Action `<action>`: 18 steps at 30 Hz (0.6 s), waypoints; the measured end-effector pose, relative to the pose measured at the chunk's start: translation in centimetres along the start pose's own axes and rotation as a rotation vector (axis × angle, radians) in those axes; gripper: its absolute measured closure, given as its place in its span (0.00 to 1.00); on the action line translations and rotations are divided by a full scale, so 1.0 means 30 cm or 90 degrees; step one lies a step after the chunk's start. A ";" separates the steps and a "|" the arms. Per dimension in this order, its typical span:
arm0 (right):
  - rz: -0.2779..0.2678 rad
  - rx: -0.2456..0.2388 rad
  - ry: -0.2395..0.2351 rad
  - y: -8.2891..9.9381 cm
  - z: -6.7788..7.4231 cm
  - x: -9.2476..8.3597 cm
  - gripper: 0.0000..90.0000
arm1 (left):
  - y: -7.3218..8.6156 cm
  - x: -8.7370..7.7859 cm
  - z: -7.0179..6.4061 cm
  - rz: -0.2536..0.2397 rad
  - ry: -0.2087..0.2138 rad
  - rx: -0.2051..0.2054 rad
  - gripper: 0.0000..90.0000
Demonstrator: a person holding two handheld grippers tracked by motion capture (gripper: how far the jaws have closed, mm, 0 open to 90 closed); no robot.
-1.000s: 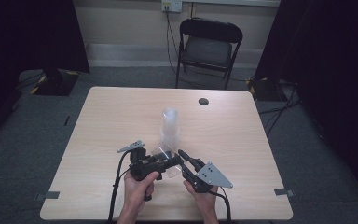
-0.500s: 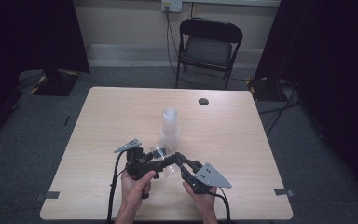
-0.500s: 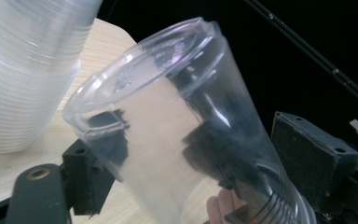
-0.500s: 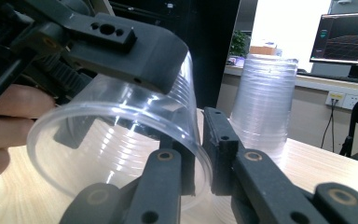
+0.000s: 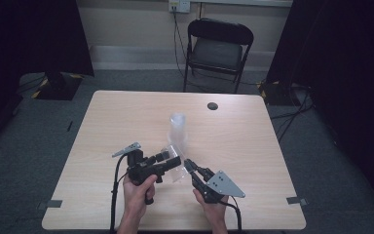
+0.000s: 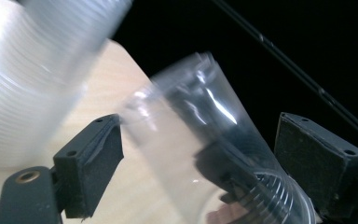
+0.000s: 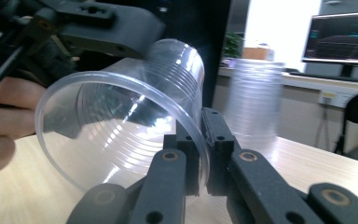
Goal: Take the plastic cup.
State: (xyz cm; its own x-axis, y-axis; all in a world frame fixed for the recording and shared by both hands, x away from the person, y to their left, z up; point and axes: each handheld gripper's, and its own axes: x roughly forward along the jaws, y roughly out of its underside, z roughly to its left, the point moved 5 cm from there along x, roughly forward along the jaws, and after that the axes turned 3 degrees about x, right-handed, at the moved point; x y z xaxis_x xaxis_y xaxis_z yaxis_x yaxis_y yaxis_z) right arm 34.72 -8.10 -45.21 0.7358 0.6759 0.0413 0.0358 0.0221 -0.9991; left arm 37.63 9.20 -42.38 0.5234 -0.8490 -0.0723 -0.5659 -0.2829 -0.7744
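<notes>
One clear ribbed plastic cup (image 7: 121,126) already off the clear cup stack (image 5: 177,127), right gripper (image 7: 204,154) fingers clamped on its rim, left gripper (image 6: 200,158) fingers just opened apart around it; placing on the desk (image 5: 243,141) remains.

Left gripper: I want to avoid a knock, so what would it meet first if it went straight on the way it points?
Probably the clear cup lying between the open jaws of the left gripper; the right gripper pinches its rim. The cup stack stands aside, depth unclear.

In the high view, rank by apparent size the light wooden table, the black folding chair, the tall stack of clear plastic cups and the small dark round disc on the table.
1. Light wooden table
2. Black folding chair, though it sits farther off
3. Stack of clear plastic cups
4. Small dark round disc
</notes>
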 end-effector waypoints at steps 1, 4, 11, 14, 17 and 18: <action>-0.004 -0.001 0.003 -0.003 -0.006 -0.004 0.96 | -0.004 -0.007 0.006 0.004 -0.004 0.002 0.17; -0.003 0.008 0.017 -0.006 -0.026 -0.019 0.96 | -0.014 -0.019 0.015 -0.004 -0.015 0.011 0.17; 0.031 0.038 0.032 0.006 -0.055 -0.027 0.96 | -0.018 -0.030 0.029 -0.005 -0.035 0.047 0.17; 0.049 0.054 0.032 0.008 -0.065 -0.029 0.96 | -0.014 -0.037 0.033 -0.017 -0.033 0.080 0.17; 0.067 0.067 0.034 0.011 -0.073 -0.033 0.96 | -0.010 -0.043 0.035 -0.009 -0.055 0.112 0.17; 0.074 0.070 0.034 0.012 -0.076 -0.035 0.96 | -0.009 -0.044 0.035 -0.010 -0.060 0.129 0.17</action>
State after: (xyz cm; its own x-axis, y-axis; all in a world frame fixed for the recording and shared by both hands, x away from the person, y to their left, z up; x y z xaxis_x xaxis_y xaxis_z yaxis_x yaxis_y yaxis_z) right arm 35.51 -10.48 -45.58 0.7658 0.6384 -0.0772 -0.1236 0.0283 -0.9919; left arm 37.76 10.86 -42.75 0.5935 -0.7972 -0.1105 -0.4230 -0.1922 -0.8855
